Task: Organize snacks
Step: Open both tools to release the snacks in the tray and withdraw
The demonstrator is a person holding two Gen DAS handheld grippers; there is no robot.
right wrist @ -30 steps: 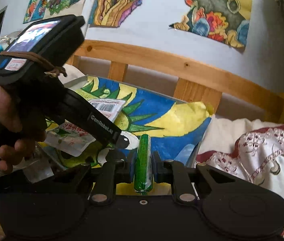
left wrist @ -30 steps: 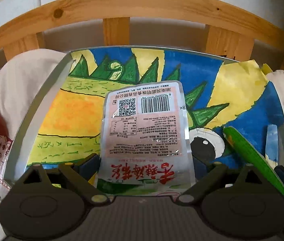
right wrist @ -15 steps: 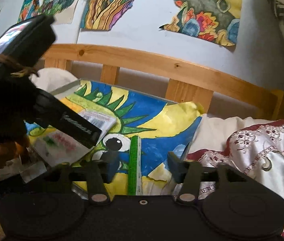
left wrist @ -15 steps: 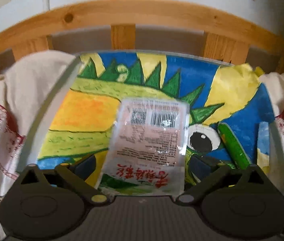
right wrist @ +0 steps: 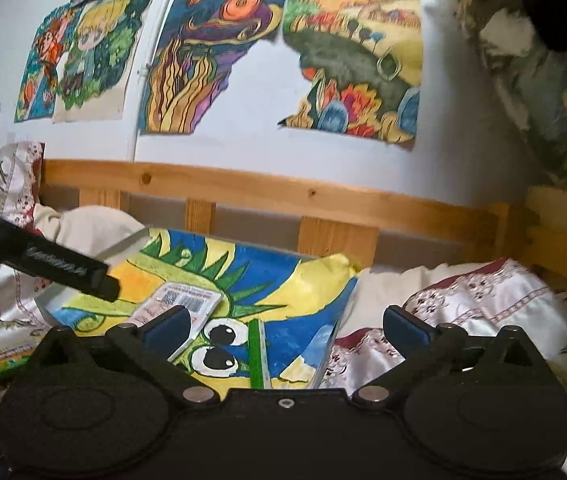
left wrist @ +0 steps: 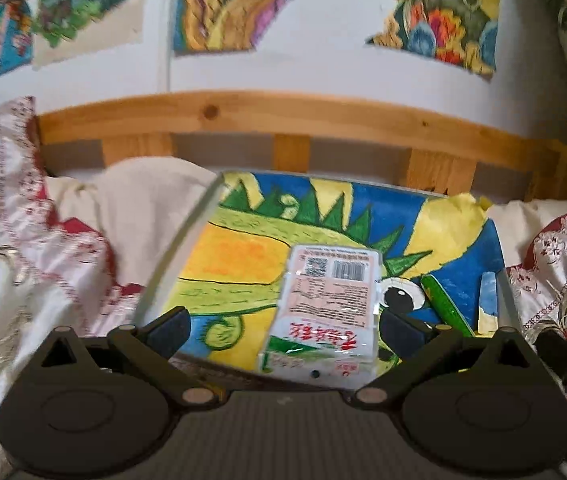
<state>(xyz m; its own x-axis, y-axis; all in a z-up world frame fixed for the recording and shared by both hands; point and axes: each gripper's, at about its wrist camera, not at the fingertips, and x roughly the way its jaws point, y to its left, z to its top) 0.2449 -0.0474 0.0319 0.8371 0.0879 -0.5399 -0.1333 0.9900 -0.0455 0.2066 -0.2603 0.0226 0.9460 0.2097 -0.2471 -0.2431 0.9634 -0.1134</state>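
A tray [left wrist: 179, 248] lined with a painted dinosaur picture lies on the bed. A pink-and-white snack packet [left wrist: 327, 300] lies flat on it, barcode side up. To its right lie a green snack stick [left wrist: 441, 300] and a pale blue strip [left wrist: 487, 296]. My left gripper [left wrist: 285, 330] hovers open above the packet's near end without touching it. In the right wrist view the right gripper [right wrist: 287, 325] is drawn back, its jaws opening, with nothing gripped. The green stick [right wrist: 257, 356] lies loose on the tray [right wrist: 123, 244] below. The packet [right wrist: 179, 304] shows beside the left gripper's finger [right wrist: 71, 272].
A wooden headboard [left wrist: 283, 120] runs behind the tray, with paintings on the wall above it. An embroidered white-and-red quilt [left wrist: 23, 260] surrounds the tray on both sides. A yellow snack pack [right wrist: 3, 360] lies on the bedding at the lower left of the right wrist view.
The right gripper opened and let go of the green stick, which now lies on the tray. Both grippers pulled back and up. The left one drew away from the packet.
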